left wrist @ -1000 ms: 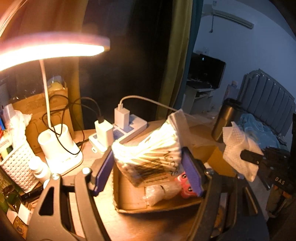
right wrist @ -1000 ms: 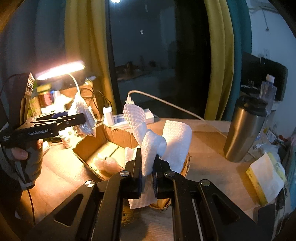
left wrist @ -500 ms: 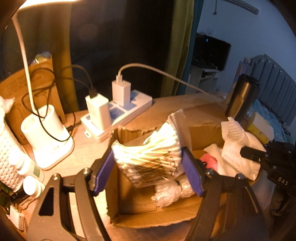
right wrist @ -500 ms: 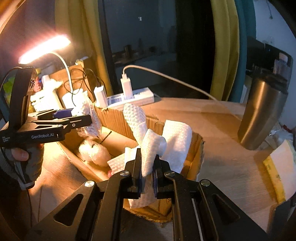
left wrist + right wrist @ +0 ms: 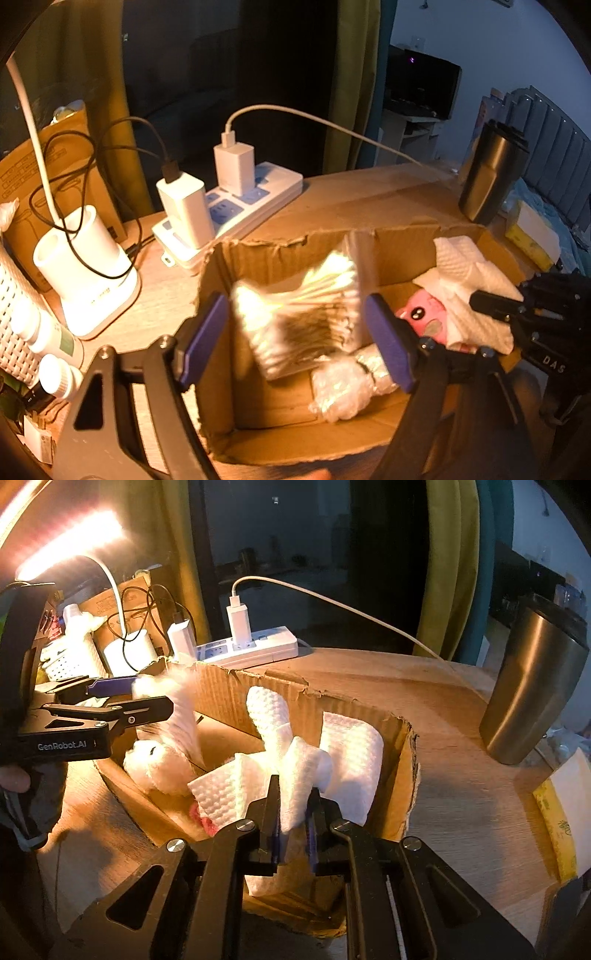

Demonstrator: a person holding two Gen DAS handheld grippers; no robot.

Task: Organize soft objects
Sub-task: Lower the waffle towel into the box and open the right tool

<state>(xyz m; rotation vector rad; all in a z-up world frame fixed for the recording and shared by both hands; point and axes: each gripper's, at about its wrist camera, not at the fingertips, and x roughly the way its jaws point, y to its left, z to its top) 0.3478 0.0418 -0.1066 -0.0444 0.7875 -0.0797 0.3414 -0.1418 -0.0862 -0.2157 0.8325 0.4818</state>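
Left wrist view: the left tool [image 5: 295, 332] has its purple pads spread wide, and the bag of cotton swabs [image 5: 303, 314] sits between them without touching either pad, blurred and tilted over the open cardboard box [image 5: 258, 254]. Whether it hangs free or already rests on the box floor cannot be told. Beneath it, toward 5 o'clock, a wad of clear plastic wrap [image 5: 347, 384] lies on the box bottom, and at 3 o'clock a pink toy [image 5: 421, 312] with black eyes peeks out beside the paper towel [image 5: 476, 284].

The right wrist view shows the right tool [image 5: 293, 812] pinched narrow on that paper towel [image 5: 295, 771], which stands crumpled above the box's near wall [image 5: 399, 786]. The left tool [image 5: 147, 698] reaches in from 9 o'clock (its brand lettering readable on the side).

On the desk [image 5: 443, 775], a power strip [image 5: 255, 648] with white chargers lies at 12 o'clock behind the box, and a steel tumbler [image 5: 532, 686] stands at 2 o'clock, well apart from it.
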